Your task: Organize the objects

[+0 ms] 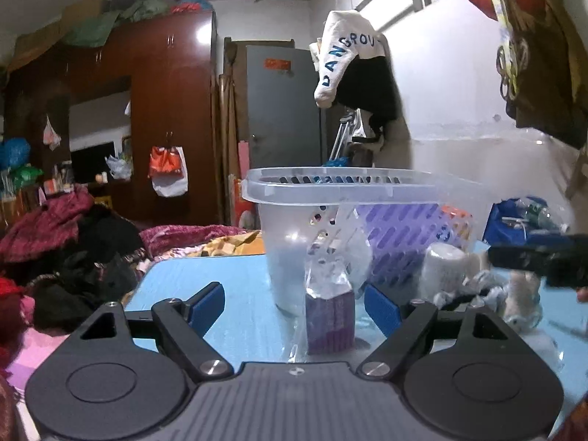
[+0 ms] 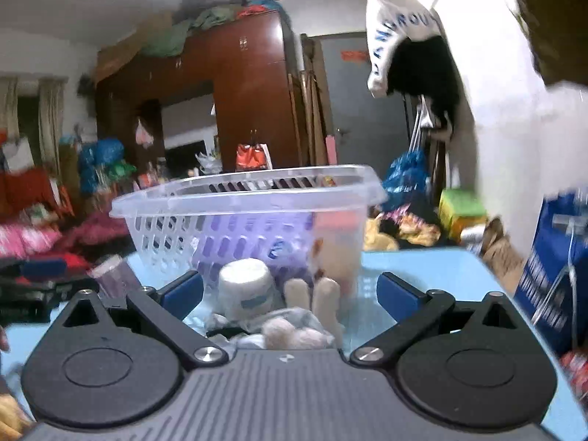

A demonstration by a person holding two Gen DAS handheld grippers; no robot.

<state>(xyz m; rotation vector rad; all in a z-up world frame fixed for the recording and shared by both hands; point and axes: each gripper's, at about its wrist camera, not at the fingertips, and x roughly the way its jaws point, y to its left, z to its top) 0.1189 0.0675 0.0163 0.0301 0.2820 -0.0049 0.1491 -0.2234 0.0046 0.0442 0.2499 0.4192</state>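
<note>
A clear plastic basket stands on the light blue table; it also shows in the right wrist view, with a purple slotted basket behind or inside it. My left gripper is open, its blue pads either side of a purple packet in a clear bag standing on the table. My right gripper is open above a white jar, beige rolls and a bag of small soft items. The right gripper's dark body shows at the left view's right edge.
A heap of clothes lies left of the table. A blue bag stands at the table's right. A brown wardrobe, a grey door and hanging clothes are behind.
</note>
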